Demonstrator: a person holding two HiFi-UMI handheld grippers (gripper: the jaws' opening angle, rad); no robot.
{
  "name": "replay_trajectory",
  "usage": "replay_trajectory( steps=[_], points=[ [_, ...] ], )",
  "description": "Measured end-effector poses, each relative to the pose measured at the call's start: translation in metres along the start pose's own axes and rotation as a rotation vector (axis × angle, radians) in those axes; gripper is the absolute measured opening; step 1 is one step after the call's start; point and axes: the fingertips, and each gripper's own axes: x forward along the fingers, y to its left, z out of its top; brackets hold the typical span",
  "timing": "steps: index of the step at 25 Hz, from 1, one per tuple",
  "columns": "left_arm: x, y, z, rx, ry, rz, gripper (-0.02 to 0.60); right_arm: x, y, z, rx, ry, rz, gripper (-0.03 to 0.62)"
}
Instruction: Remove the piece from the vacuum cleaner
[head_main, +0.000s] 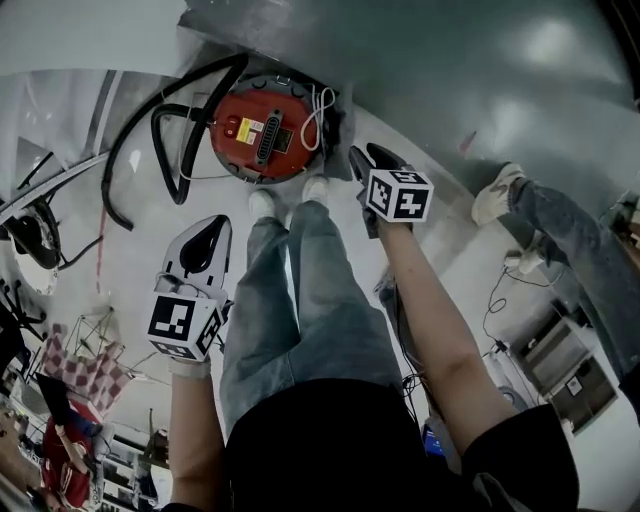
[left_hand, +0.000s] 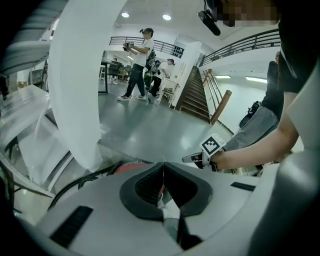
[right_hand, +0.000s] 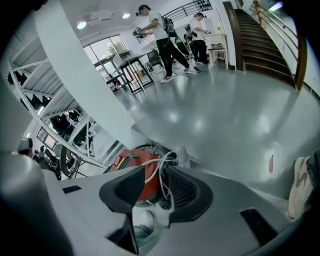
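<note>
- Grey glossy floor (head_main: 480, 70) is filling the background, with other people working far off.
- I'm holding the right gripper (right_hand: 155, 187) with jaws spread wide, gripping nothing, its gap framing the vacuum cleaner (right_hand: 131, 161).
- Left gripper (left_hand: 163, 167) is hanging with jaws pressed together on nothing.
- Vacuum cleaner is sitting by my shoes (head_main: 262, 200), white cord (head_main: 320, 112) draped on top.
- I'm judging this as the approach: next I'm needing to drop onto the piece and close squarely.

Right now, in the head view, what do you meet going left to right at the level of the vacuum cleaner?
The black hose, red vacuum cleaner, right gripper, another person's shoe.
</note>
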Motion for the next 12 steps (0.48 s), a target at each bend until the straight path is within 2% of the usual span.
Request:
replay_trajectory(
  steps=[7,12],
  points=[
    [0.031,0.013,-0.047,-0.088,0.041,0.027,0.02,0.067,-0.026,-0.029,0.011,0.074,-0.005,0.192],
    [0.05,0.022,-0.073,-0.111,0.066,0.035,0.02,0.107,-0.045,-0.04,0.003,0.111,-0.027,0.193]
  ],
)
